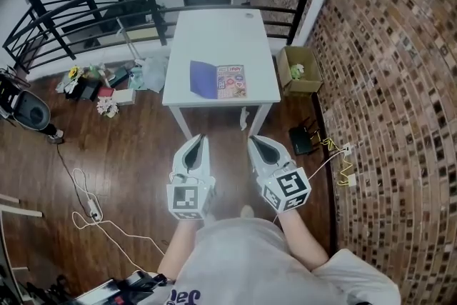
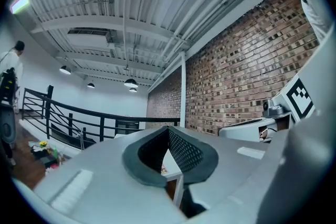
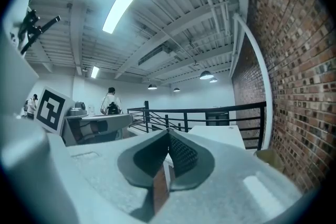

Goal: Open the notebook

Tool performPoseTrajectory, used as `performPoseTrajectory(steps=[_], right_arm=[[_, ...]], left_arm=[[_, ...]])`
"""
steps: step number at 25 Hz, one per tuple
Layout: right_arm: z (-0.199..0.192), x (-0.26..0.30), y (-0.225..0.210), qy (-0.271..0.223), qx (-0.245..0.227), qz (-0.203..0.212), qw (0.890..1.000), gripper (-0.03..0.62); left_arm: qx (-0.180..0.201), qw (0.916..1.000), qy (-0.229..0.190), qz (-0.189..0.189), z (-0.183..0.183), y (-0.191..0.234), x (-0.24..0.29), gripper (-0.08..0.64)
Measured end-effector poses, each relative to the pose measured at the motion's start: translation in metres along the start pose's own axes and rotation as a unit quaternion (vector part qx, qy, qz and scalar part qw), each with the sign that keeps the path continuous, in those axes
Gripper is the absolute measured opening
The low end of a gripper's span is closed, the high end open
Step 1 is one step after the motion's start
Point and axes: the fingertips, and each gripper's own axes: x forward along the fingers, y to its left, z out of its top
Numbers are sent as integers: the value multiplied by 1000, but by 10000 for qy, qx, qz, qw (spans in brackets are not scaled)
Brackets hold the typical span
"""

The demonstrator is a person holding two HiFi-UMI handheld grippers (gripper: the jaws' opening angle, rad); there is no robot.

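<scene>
Thin notebook [image 1: 218, 80], purple leaf at left and colourful printed leaf at right, flat on small white rectangular table [image 1: 214, 32], near its front edge. Short of the table, left white gripper [image 1: 202, 139] and right white gripper [image 1: 252, 140] side by side above dark wooden floor [image 1: 128, 175], well apart from notebook. Both pressed fully together, nothing between jaws.

Notebook [image 1: 218, 80] on table [image 1: 214, 32]; box [image 1: 299, 70] right of table; railing [image 1: 107, 0] behind.
</scene>
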Motion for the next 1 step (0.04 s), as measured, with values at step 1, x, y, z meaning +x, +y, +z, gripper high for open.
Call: performPoseTrajectory(steps=[1], right_arm=[[0,1,1,3,7,-8,10000,-8]], left_arm=[[-30,10000,11,-17,-1,1,0,18]])
